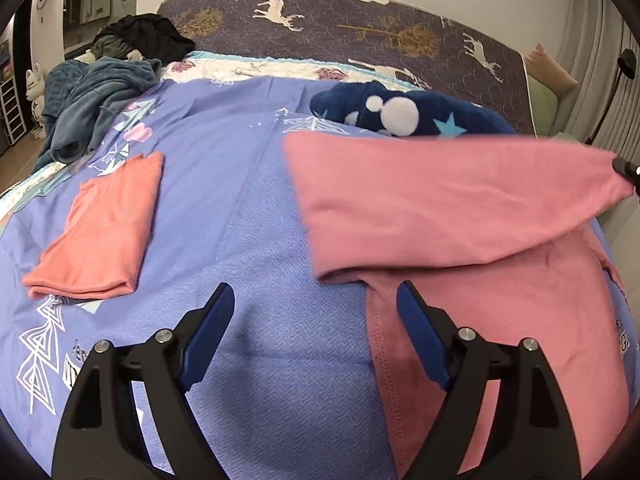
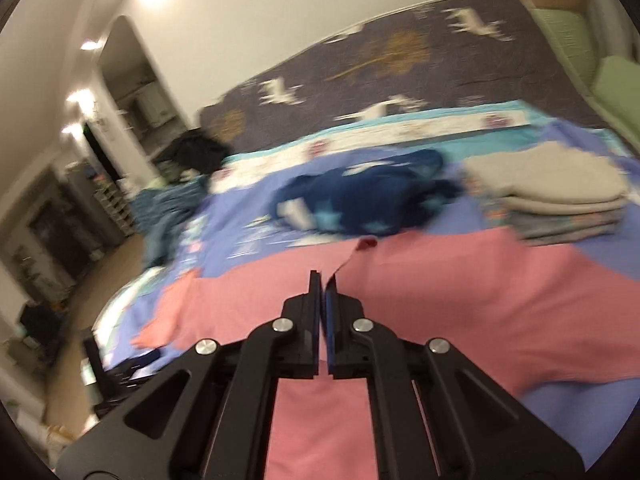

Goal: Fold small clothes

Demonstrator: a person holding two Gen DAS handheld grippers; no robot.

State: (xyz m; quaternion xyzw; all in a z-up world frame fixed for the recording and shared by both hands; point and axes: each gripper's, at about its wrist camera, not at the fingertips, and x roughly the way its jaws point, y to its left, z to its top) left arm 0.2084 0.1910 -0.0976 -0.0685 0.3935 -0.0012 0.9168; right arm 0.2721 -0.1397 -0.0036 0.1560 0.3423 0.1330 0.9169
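Observation:
A pink garment (image 1: 440,192) lies spread on the purple bedspread (image 1: 240,200), its upper part lifted and folded across to the right. My right gripper (image 1: 626,168) holds that lifted end at the right edge of the left wrist view. In the blurred right wrist view the right gripper (image 2: 323,278) is shut, a thin edge of the pink garment (image 2: 440,312) pinched between its pads. My left gripper (image 1: 315,288) hangs open just above the bed, its right finger over the garment's left hem, nothing between its fingers. A folded salmon garment (image 1: 104,224) lies to the left.
A navy fleece with stars and white dots (image 1: 400,112) lies behind the pink garment. A stack of folded grey clothes (image 2: 552,196) sits at the right. A teal blanket heap (image 1: 92,92) and black clothes (image 1: 148,36) lie far left. A deer-patterned mattress (image 1: 360,28) leans behind.

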